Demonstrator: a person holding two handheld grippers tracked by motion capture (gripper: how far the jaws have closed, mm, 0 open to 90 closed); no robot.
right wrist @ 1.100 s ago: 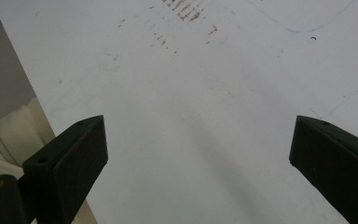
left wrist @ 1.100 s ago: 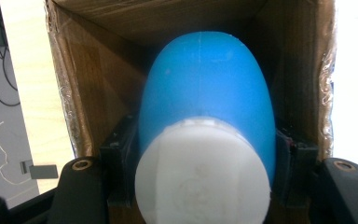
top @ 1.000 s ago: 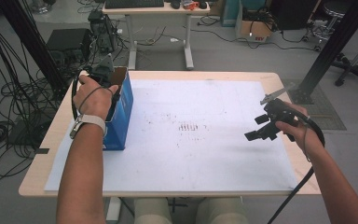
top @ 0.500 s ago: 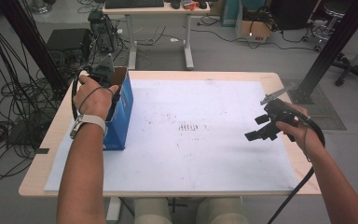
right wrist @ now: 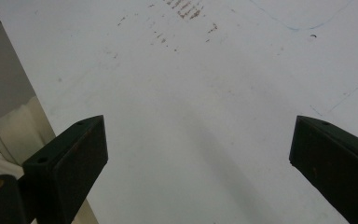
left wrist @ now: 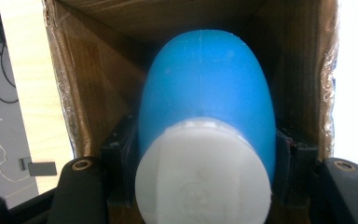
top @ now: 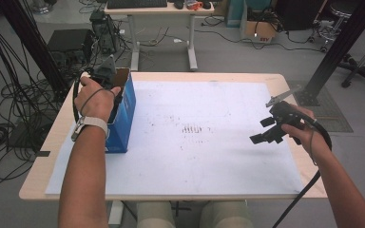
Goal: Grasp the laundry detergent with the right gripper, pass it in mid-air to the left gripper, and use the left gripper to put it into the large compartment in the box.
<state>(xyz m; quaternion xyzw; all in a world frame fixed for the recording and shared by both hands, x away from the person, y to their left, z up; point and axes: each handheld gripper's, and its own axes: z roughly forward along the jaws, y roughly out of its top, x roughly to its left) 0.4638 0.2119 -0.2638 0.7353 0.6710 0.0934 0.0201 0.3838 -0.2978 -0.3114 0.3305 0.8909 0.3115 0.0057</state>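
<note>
White paper covers the tabletop (top: 209, 156), and at its left edge a blue cardboard box (top: 123, 118) stands open. Inside it a blue bottle (left wrist: 207, 93) with a white cap (left wrist: 203, 172) is clamped by the left tongs (left wrist: 205, 154) just below the cap. Smooth, rounded plastic is judged slippery yet fairly stiff and light; that grip near the cap is best kept. The right tongs (right wrist: 200, 158) are held wide and empty.

White sheet (top: 209, 142) on wooden table (top: 38, 185), desk (top: 157, 9) behind
</note>
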